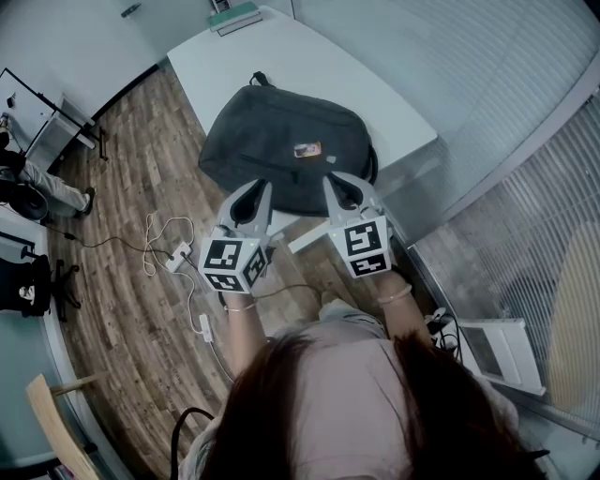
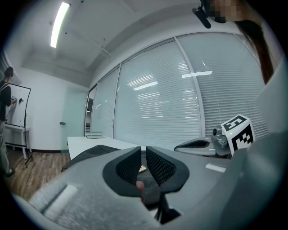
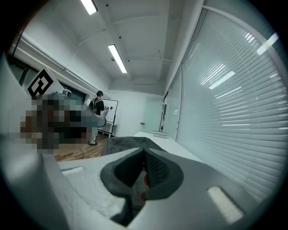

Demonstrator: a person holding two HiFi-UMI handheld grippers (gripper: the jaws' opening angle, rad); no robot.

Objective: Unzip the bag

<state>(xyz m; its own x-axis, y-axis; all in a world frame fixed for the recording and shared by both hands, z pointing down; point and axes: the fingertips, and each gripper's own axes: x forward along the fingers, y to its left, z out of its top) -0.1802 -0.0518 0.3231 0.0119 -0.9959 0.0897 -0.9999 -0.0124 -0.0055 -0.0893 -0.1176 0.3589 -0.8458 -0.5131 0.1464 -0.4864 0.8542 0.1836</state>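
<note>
A dark grey bag (image 1: 281, 141) lies on the white table (image 1: 281, 66), with a small orange label (image 1: 307, 149) on its top. My left gripper (image 1: 253, 192) hovers over the bag's near edge, its jaws a narrow slit apart with nothing between them. My right gripper (image 1: 339, 183) hangs beside it over the same edge, its jaws closed together and empty. In the left gripper view the bag (image 2: 90, 152) shows beyond the left gripper (image 2: 144, 150), with the right gripper (image 2: 198, 144) to the side. In the right gripper view the bag (image 3: 128, 143) lies just ahead of the right gripper (image 3: 144, 150).
A stack of books (image 1: 232, 16) sits at the table's far end. Cables and a power strip (image 1: 169, 248) lie on the wood floor to the left. A person (image 3: 96, 108) stands at a whiteboard across the room. Window blinds (image 2: 180, 103) run along the right.
</note>
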